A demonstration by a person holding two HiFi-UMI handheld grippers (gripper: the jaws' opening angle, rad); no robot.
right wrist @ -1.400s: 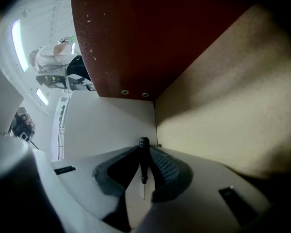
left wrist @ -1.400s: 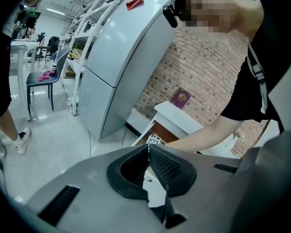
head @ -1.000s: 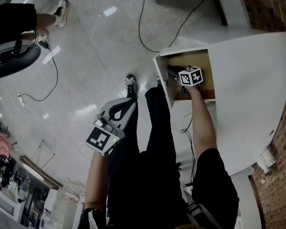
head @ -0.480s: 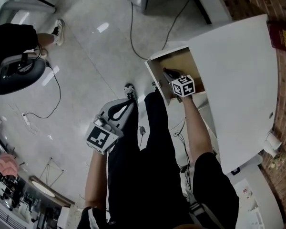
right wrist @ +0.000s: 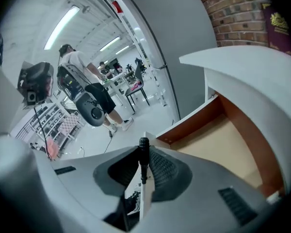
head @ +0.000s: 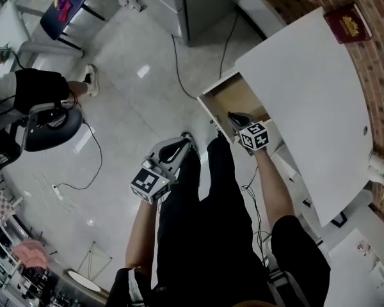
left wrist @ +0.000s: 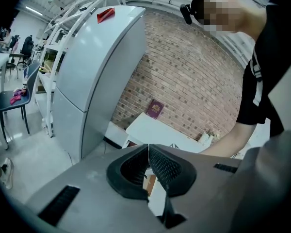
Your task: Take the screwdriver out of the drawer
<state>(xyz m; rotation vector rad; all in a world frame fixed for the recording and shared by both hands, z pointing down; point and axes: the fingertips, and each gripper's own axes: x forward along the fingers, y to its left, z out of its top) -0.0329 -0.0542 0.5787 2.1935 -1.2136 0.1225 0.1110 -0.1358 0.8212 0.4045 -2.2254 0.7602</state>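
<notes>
The screwdriver (right wrist: 143,150) has a black handle and stands upright between the jaws of my right gripper (right wrist: 144,171), which is shut on it. In the head view this right gripper (head: 240,120) hovers over the near front corner of the open wooden drawer (head: 229,94); the screwdriver is too small to make out there. The drawer's bare floor (right wrist: 223,144) shows nothing else lying in it. My left gripper (head: 175,150) hangs beside the person's left leg, away from the drawer. Its jaws (left wrist: 148,165) are shut with nothing between them.
The drawer belongs to a white table (head: 307,88) against a brick wall, with a maroon book (head: 349,23) at its far end. A grey cabinet (head: 205,5) stands beyond, cables trail on the floor, and a person sits by a chair (head: 45,123) at left.
My right gripper has drawn back from inside the drawer to its near front corner, still shut. The head camera has swung. The left gripper keeps its place by the leg.
</notes>
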